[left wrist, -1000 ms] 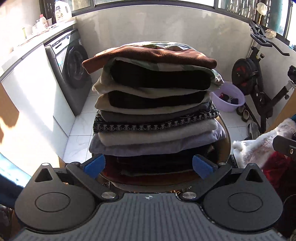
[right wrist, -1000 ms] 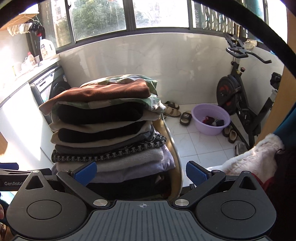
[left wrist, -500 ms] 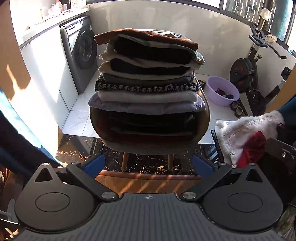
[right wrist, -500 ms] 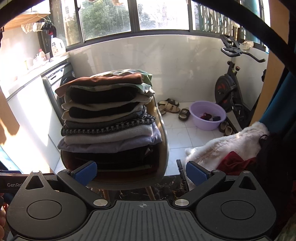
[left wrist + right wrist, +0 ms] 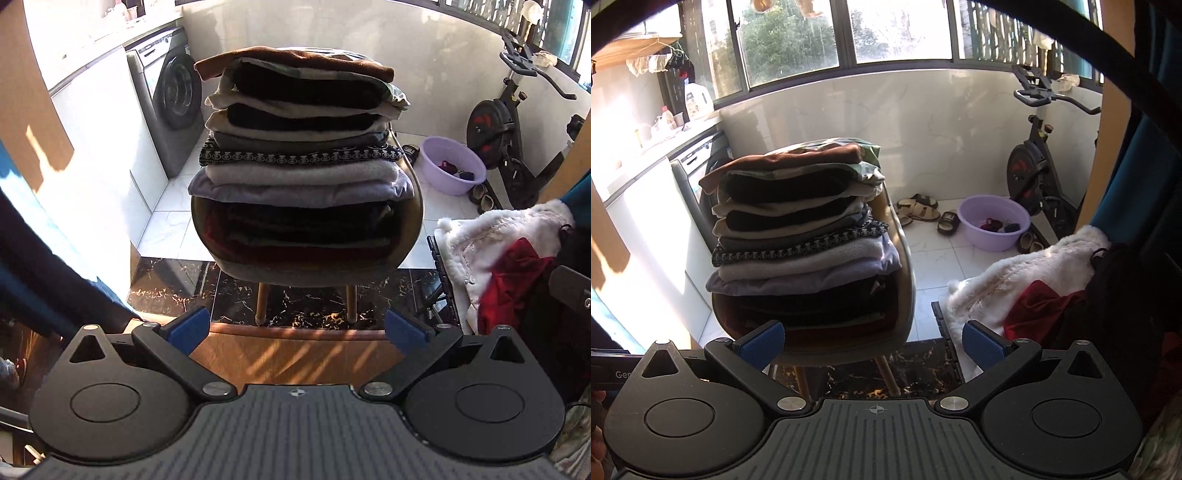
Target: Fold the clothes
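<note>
A tall stack of folded clothes (image 5: 301, 147) (image 5: 798, 229) rests on a chair (image 5: 306, 264) (image 5: 905, 280), a brown garment (image 5: 295, 61) on top. My left gripper (image 5: 297, 330) is open and empty, well back from the chair over a wooden edge (image 5: 295, 354). My right gripper (image 5: 873, 345) is also open and empty, in front of the chair's lower right. To the right lies a heap of unfolded clothes: a white fluffy garment (image 5: 491, 236) (image 5: 1027, 273) with a red piece (image 5: 517, 280) (image 5: 1041, 306) on it.
A washing machine (image 5: 170, 99) and white cabinet (image 5: 99, 122) stand at the left. A purple basin (image 5: 452, 170) (image 5: 995, 221), slippers (image 5: 919, 208) and an exercise bike (image 5: 517, 122) (image 5: 1038, 166) occupy the tiled floor at the right. Dark blue fabric (image 5: 48, 266) hangs at the left.
Both grippers have drawn back from the stack; it now looks smaller and the chair legs and dark marble threshold show. Both stay open.
</note>
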